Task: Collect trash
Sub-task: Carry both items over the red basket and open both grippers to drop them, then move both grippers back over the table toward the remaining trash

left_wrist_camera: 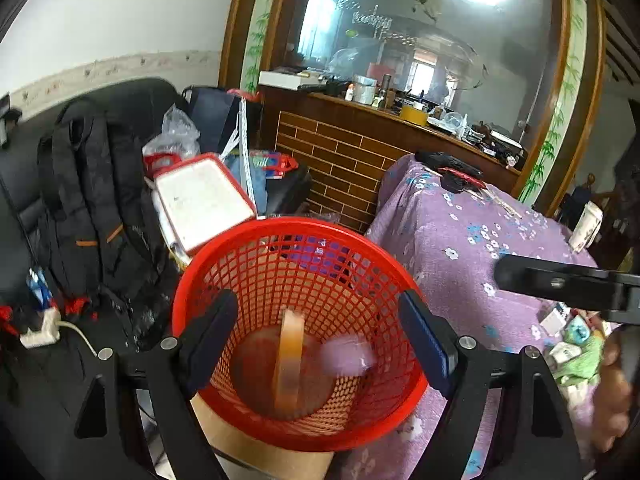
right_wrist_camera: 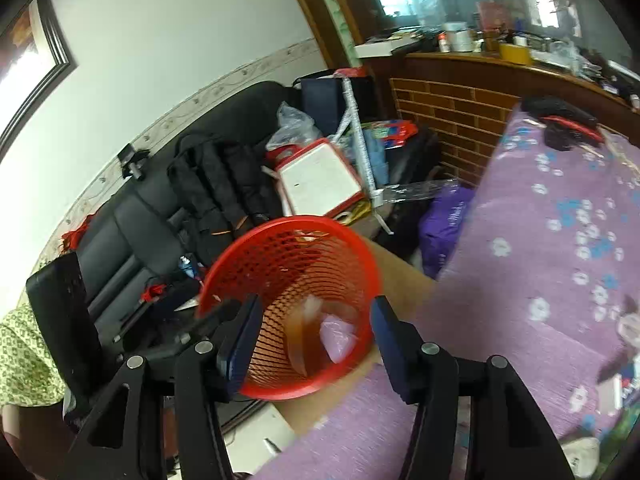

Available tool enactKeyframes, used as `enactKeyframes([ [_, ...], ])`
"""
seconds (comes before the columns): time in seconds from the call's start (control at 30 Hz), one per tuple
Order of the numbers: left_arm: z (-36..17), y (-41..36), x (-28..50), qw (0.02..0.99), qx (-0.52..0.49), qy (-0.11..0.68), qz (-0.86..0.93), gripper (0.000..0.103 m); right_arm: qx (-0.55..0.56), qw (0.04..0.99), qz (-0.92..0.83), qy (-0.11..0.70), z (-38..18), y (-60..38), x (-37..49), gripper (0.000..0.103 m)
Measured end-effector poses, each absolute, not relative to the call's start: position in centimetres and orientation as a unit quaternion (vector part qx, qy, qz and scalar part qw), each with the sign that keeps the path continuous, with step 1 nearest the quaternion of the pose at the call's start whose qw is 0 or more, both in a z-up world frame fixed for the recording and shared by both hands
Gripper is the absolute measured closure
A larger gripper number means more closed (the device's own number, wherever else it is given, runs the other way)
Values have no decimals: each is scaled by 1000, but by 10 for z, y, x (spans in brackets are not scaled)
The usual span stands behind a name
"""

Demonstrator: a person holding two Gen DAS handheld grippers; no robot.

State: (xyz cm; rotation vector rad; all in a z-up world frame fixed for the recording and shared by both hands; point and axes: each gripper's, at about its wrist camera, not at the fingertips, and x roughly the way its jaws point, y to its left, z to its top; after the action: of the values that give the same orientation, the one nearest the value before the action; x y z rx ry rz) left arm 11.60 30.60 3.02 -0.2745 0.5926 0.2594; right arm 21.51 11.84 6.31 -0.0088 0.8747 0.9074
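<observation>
A red mesh basket [left_wrist_camera: 224, 264] [right_wrist_camera: 280, 226] stands on a cardboard box [left_wrist_camera: 272, 452] beside the table. Inside it a roll of clear tape [left_wrist_camera: 289, 360] [right_wrist_camera: 298, 336] stands on edge. Beside the roll is a pale purple scrap [left_wrist_camera: 348, 354] [right_wrist_camera: 338, 336], blurred. My left gripper [left_wrist_camera: 318, 304] hangs open over the basket's mouth with nothing between its pads. My right gripper [right_wrist_camera: 316, 306] is open too, over the basket's near rim, holding nothing. One black finger of the right gripper [left_wrist_camera: 552, 282] shows in the left wrist view, over the table.
A table under a purple flowered cloth [left_wrist_camera: 460, 232] [right_wrist_camera: 560, 240] stands right of the basket, with small packets [left_wrist_camera: 576, 344] on it. On the left a black sofa holds a backpack [left_wrist_camera: 92, 200] and a red-rimmed white tray [left_wrist_camera: 200, 200]. A brick-faced counter [left_wrist_camera: 340, 160] stands behind.
</observation>
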Motion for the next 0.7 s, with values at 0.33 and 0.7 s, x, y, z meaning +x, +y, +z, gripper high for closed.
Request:
enactKeyframes([
  [0.33,-2,261,167,947,-9,259,190,22,36,839,379,389,69,16,200,38],
  [0.7,7,243,159,947,-25,254,195,22,79,849,356,383,66,-50,193,38],
])
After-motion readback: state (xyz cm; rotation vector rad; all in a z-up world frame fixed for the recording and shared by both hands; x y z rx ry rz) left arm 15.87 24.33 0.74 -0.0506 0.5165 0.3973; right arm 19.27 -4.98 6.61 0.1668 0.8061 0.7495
